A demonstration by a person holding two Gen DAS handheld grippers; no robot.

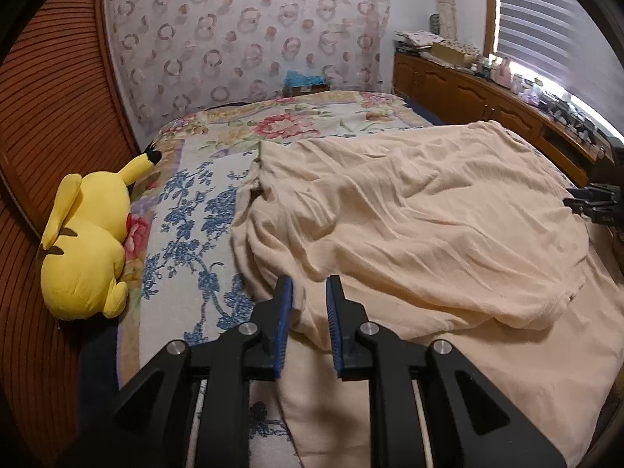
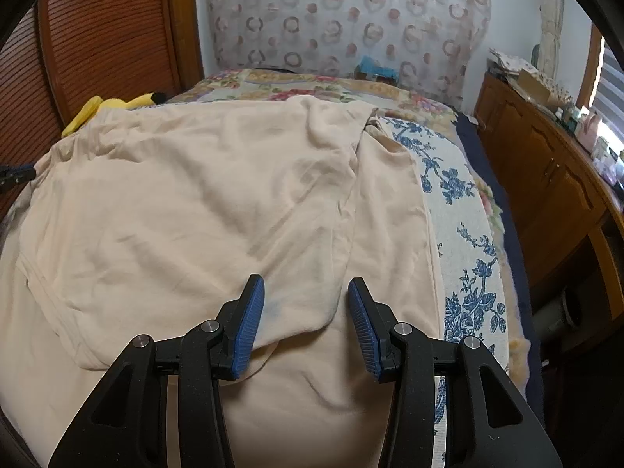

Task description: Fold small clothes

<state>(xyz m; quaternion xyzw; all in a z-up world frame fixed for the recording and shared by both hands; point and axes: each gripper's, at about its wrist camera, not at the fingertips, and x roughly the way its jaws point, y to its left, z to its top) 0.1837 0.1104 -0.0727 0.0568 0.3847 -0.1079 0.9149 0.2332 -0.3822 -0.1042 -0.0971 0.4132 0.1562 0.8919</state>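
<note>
Here, a cream garment (image 2: 202, 202) lies spread and rumpled across the floral bed (image 1: 183, 210), one flap already doubled over itself. Left gripper (image 1: 309, 292): narrow gap, pads clear of the cloth's near-left edge, nothing held. Right gripper (image 2: 306, 304): half open, empty, above the folded flap's near corner, likely lined up to pinch it. Yellow plush (image 1: 85, 249) sits aside.

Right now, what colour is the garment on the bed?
Pale peach-cream garment, plain, unpatterned; clearest in the right wrist view.
</note>
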